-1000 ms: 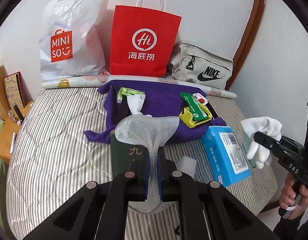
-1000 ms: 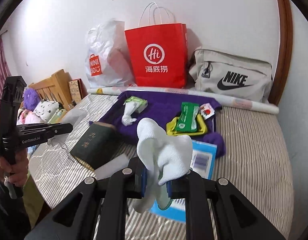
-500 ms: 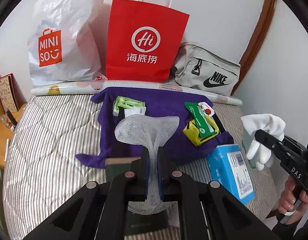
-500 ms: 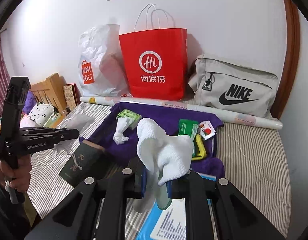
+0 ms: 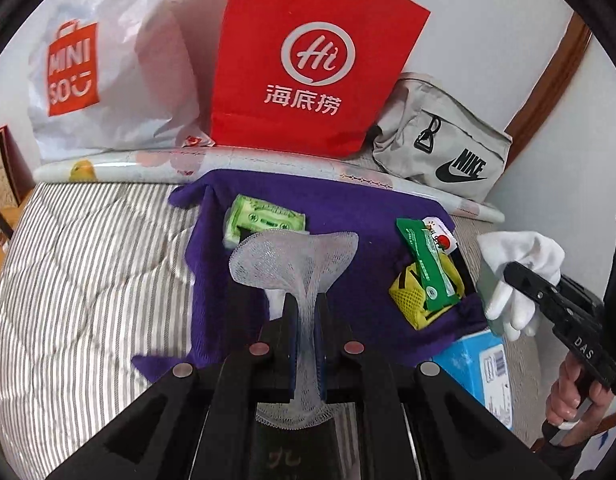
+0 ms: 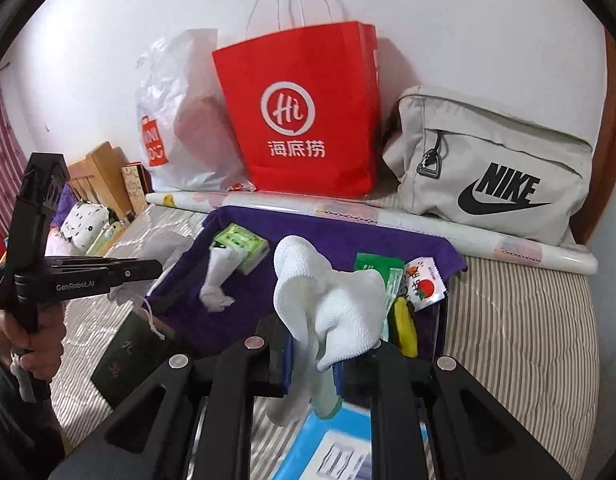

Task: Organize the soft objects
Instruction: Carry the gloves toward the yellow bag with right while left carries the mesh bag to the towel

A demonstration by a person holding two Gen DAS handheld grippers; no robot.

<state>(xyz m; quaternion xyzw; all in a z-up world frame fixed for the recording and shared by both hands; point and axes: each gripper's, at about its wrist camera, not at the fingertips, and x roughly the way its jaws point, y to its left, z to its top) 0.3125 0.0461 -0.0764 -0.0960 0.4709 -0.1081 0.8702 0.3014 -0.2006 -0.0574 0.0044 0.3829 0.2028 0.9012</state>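
Both soft bits pinched and hanging over the purple cloth (image 5: 348, 216)

Left gripper (image 5: 305, 320) jaws clenched on the white mesh net (image 5: 293, 256), right gripper (image 6: 312, 356) jaws clenched on the white knit cloth (image 6: 328, 304), each held mid-fold so nothing drags, probably headed for the purple cloth. Already on that cloth: green tissue pack (image 5: 263, 220) near its far-left corner, green sachet (image 5: 426, 264) over yellow mesh (image 5: 412, 296) at its right edge. Blue box (image 5: 480, 364) just off its near-right corner, dark book (image 6: 127, 348) off its near-left. Open middle free, though crowded edges could snag a sloppy drop.
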